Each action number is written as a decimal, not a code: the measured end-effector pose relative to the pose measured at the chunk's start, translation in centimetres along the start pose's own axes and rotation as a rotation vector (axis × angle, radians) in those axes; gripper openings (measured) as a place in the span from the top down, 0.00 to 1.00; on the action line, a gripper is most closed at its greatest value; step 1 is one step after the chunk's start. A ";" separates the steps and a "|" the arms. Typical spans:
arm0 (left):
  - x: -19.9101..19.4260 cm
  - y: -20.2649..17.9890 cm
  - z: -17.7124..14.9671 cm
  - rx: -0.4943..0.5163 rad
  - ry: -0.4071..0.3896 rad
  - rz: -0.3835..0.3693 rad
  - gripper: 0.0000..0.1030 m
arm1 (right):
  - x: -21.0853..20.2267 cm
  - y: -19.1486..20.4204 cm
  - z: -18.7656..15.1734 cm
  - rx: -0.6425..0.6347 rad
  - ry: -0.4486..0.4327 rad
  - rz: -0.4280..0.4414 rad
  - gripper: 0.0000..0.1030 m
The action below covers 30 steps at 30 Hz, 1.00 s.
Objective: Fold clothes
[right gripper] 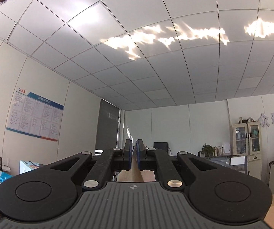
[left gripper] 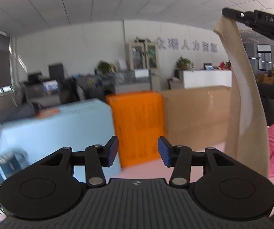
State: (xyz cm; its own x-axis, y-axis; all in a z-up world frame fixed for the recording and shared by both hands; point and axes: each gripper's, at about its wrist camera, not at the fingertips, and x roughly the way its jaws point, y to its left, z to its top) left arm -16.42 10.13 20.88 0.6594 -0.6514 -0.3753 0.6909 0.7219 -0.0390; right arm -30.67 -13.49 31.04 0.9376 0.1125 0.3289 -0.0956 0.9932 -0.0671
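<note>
While your right gripper [right gripper: 134, 152] pinches beige garment [left gripper: 245, 99] high at right of frame, cloth hangs limp, light, soft. Left gripper [left gripper: 138, 150] gapes, holding nothing; take free lower edge near pink tabletop [left gripper: 209, 148].

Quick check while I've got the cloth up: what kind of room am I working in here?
Most likely an office reception area: a white front counter with potted plants, raised lettering on the back wall, a glass-door cabinet, and a grid-tile ceiling.
</note>
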 end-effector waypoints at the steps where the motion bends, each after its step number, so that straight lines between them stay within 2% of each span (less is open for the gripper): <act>1: 2.1 0.3 -1.6 -0.073 0.089 -0.067 0.58 | -0.2 -0.3 -0.2 0.008 0.007 -0.010 0.95; 3: 5.6 0.6 -4.2 -0.186 0.198 -0.164 0.58 | -0.6 -0.9 -0.4 0.014 0.018 -0.025 0.95; 5: 9.8 0.1 -6.8 -0.240 0.287 -0.207 0.53 | -0.9 -1.3 -0.3 0.010 0.029 -0.037 0.95; 6: 11.5 -0.3 -7.5 -0.236 0.334 -0.216 0.53 | -0.3 0.1 -1.5 0.006 0.044 -0.037 0.95; 8: 14.5 -1.7 -9.0 -0.188 0.398 -0.221 0.53 | -0.3 -0.1 -1.8 -0.009 0.075 -0.052 0.95; 10: 16.3 -3.4 -10.4 -0.187 0.446 -0.245 0.52 | -0.2 -0.5 -2.7 -0.022 0.150 -0.073 0.91; 11: 16.9 -3.6 -10.7 -0.192 0.462 -0.255 0.50 | 0.0 -0.8 -3.5 -0.020 0.206 -0.084 0.79; 12: 17.6 -3.8 -10.9 -0.194 0.476 -0.266 0.48 | 0.2 -1.1 -4.5 -0.021 0.268 -0.094 0.53; 13: 18.3 -4.1 -11.1 -0.189 0.488 -0.263 0.45 | 0.6 -1.4 -5.8 -0.029 0.352 -0.085 0.44; 14: 18.7 -4.2 -11.2 -0.184 0.496 -0.248 0.44 | 1.1 -1.4 -8.3 -0.044 0.449 -0.061 0.41; 17: 19.1 -3.9 -12.0 -0.203 0.514 -0.228 0.43 | 1.9 -0.3 -15.1 -0.110 0.719 0.029 0.41; 22: 15.9 -3.2 -13.1 -0.183 0.513 -0.120 0.37 | 3.0 2.8 -26.5 -0.212 1.122 0.249 0.41; 24: 14.5 -2.9 -13.4 -0.174 0.506 -0.077 0.35 | 3.5 4.5 -30.4 -0.249 1.194 0.307 0.41; 27: 12.8 -1.6 -14.2 -0.168 0.497 -0.013 0.31 | 4.0 5.1 -33.5 -0.282 1.208 0.321 0.36; 29: 12.1 -1.0 -14.6 -0.186 0.497 0.024 0.30 | 4.8 4.6 -34.7 -0.236 1.237 0.344 0.36; 30: 11.9 -0.8 -14.7 -0.194 0.496 0.034 0.30 | 5.0 4.0 -35.0 -0.199 1.243 0.356 0.39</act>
State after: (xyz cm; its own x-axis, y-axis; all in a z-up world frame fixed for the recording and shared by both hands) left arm -13.46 5.20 2.82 0.4291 -0.4721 -0.7700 0.5729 0.8014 -0.1721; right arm -14.69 -10.01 -0.54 0.5614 0.1560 -0.8127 -0.4505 0.8814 -0.1419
